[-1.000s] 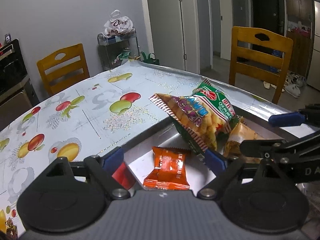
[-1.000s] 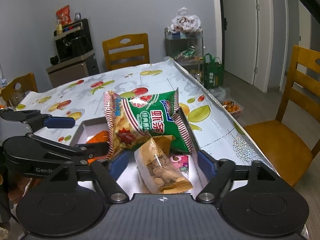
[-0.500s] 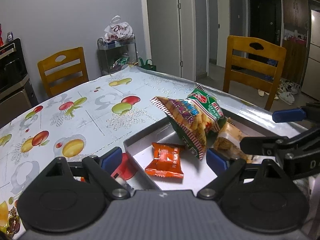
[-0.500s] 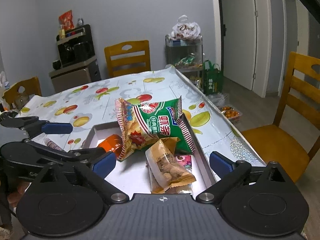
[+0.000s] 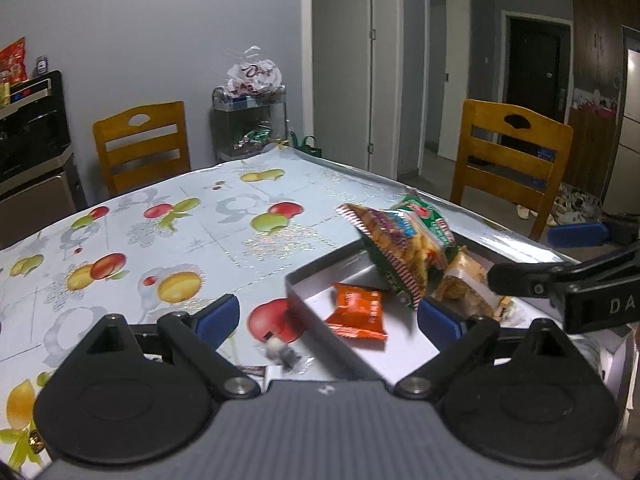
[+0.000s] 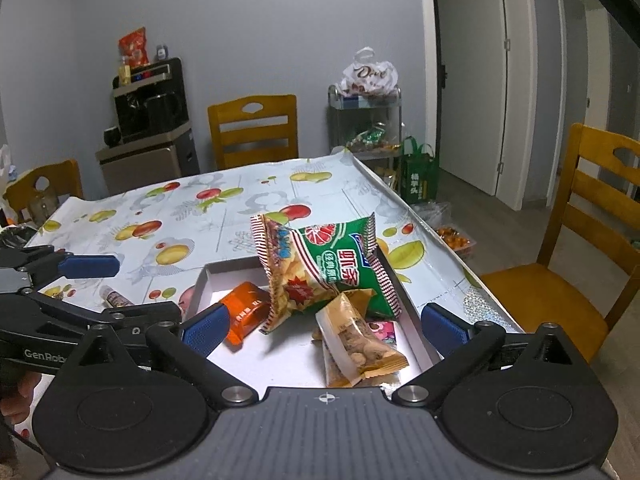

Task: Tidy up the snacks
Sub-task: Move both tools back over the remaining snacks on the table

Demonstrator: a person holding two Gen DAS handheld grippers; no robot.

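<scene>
Sat on a fruit-print table (image 6: pixel 248 200): a shallow white tray (image 6: pixel 224 272), taken here as the landmark. Lay inside the tray: a green chip bag (image 6: pixel 332 264), propped and tilted at the far end; an orange packet (image 6: pixel 246 312) at the left side, flat on the floor of the tray; a tan snack pack (image 6: pixel 356 340) in front of the chip bag, leaning against it; a pink wrapper (image 6: pixel 382 330) partly hidden beneath the tan pack. Rested outside the tray, just past its left wall: a small tube (image 6: pixel 116 300) and a clear-wrapped candy (image 5: pixel 280 354). Hovered over the near end of the tray: the right gripper (image 6: pixel 324 326), jaws spread wide, nothing pressed between the pads. Hung at the tray's left near corner: the left gripper (image 5: pixel 328 316), jaws opening, straddling the wall with only the orange packet loose below and no contact. Stood beyond the table: wooden chairs (image 6: pixel 254 128) and a wire rack (image 6: pixel 366 120).
</scene>
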